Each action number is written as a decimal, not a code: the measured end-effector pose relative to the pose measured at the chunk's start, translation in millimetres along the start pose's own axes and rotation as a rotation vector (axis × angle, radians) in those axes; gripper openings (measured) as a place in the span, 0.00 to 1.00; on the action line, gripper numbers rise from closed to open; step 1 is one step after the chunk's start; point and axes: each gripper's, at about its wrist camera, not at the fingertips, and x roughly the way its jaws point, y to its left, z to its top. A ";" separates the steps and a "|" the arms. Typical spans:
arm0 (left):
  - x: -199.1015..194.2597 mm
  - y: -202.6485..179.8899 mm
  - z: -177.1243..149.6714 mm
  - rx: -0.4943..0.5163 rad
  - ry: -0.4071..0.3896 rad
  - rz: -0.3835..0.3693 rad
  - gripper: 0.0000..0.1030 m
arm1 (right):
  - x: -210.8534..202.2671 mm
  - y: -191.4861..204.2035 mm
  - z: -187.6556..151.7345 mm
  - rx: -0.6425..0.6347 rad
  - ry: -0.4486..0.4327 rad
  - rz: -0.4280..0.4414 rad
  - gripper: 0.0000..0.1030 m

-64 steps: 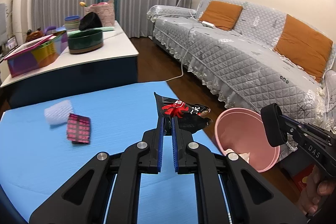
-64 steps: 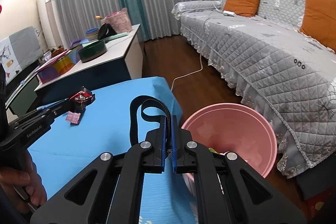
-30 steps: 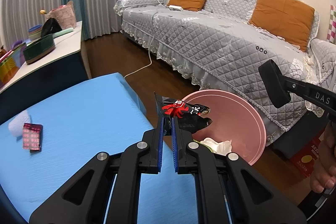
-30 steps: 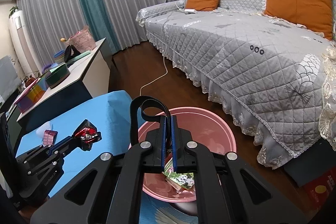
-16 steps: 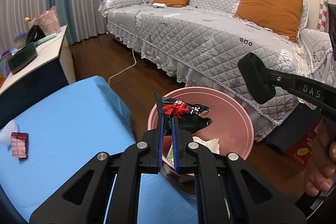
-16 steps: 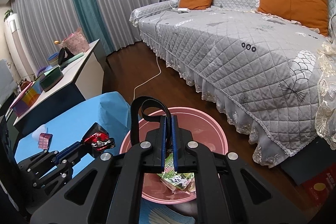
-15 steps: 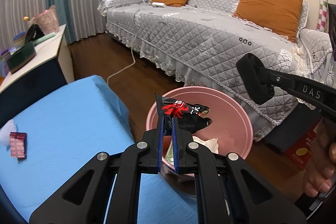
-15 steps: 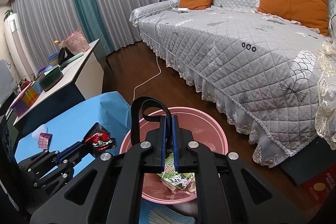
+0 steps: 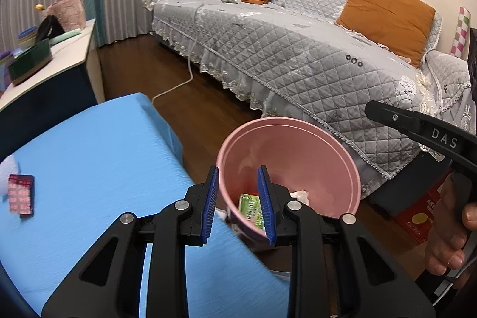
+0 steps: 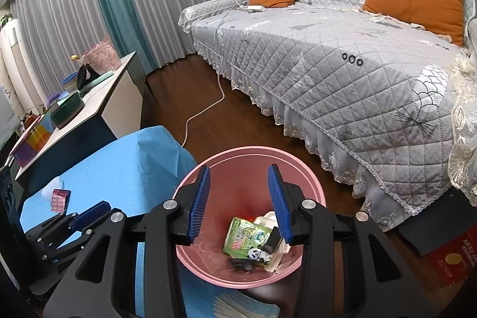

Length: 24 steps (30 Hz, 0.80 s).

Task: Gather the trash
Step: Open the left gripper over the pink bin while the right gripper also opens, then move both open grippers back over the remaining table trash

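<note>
Item: release over the round pink plastic bin (image 10: 208, 261), which stands on the floor just beside the blue-covered bench (image 9: 89, 145). Left claw (image 9: 238, 203): jaws have just been opening, now moderately apart and empty; the black-and-red crinkled wrapper it pinched half a second ago is gone from between its pads. Right claw (image 10: 238, 203): jaws likewise just opened, wide and empty; the black looped strap it carried is gone too. Both pieces have presumably dropped into the bin, where a dark crumpled scrap (image 10: 241, 264) lies beside a green panda-print packet (image 10: 243, 236) (which piece it is cannot be told). Outstanding on the bench: a pink-red patterned packet (image 9: 20, 194) and a white foam-like wad (image 9: 7, 178), so collection looks unfinished.
</note>
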 end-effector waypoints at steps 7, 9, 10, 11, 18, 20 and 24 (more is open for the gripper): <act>-20.9 31.4 0.0 -0.040 -0.042 0.056 0.26 | -0.9 30.0 -3.1 -0.037 -0.006 0.029 0.40; -27.8 43.1 -0.2 -0.057 -0.054 0.074 0.26 | -0.5 40.1 -4.2 -0.046 -0.007 0.040 0.40; -31.8 50.3 -0.2 -0.068 -0.061 0.085 0.26 | -0.3 44.3 -4.5 -0.050 -0.008 0.044 0.40; -35.3 56.4 -0.6 -0.078 -0.067 0.096 0.26 | -0.1 51.0 -5.5 -0.057 -0.009 0.051 0.40; -63.0 97.5 0.1 -0.139 -0.107 0.174 0.26 | 2.5 96.3 -12.4 -0.098 -0.010 0.101 0.40; -72.0 112.1 1.6 -0.175 -0.109 0.179 0.26 | 3.4 109.0 -13.9 -0.111 -0.009 0.118 0.40; -95.6 140.4 10.2 -0.185 -0.117 0.208 0.26 | 5.1 135.6 -14.0 -0.127 -0.011 0.159 0.40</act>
